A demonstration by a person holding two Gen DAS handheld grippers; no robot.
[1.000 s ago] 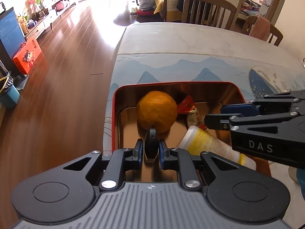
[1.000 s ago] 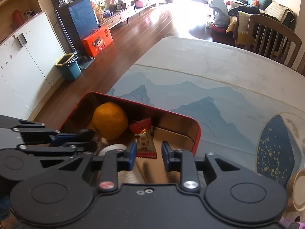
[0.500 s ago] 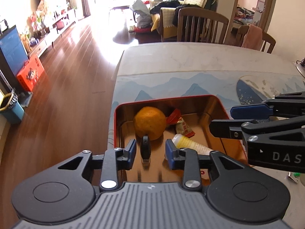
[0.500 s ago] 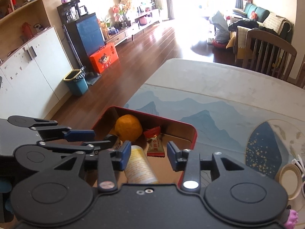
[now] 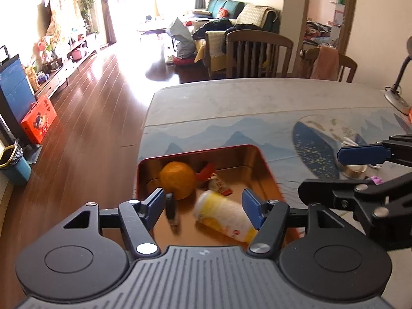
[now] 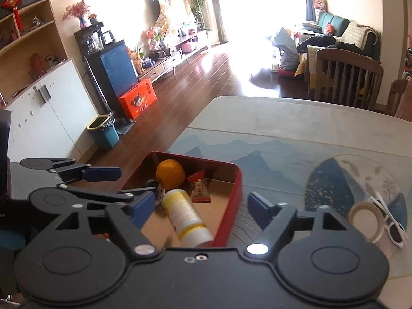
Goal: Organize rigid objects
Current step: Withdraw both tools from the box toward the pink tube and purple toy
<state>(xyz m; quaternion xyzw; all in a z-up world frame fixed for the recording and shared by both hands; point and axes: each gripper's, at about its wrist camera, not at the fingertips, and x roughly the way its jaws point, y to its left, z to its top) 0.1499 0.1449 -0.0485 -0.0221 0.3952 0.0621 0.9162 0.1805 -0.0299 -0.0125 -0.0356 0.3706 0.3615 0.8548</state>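
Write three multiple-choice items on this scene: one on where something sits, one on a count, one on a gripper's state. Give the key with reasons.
1. Where does the roll of tape lie?
A. inside the red tin
B. on the table, outside the tin, beside the white sunglasses
C. on the floor

2. How many things lie in the red tin?
A. two
B. four
C. seven

3. How does the right gripper stand?
A. open, holding nothing
B. shut on the orange
C. shut on the bottle

Key: 1 B, the tape rests on the table next to the white sunglasses, away from the tin. 2 B, the orange, the snack packet, the yellow-and-white bottle and a black key show. 3 A, its pads stand wide apart with nothing gripped; the jaws have just been opening.
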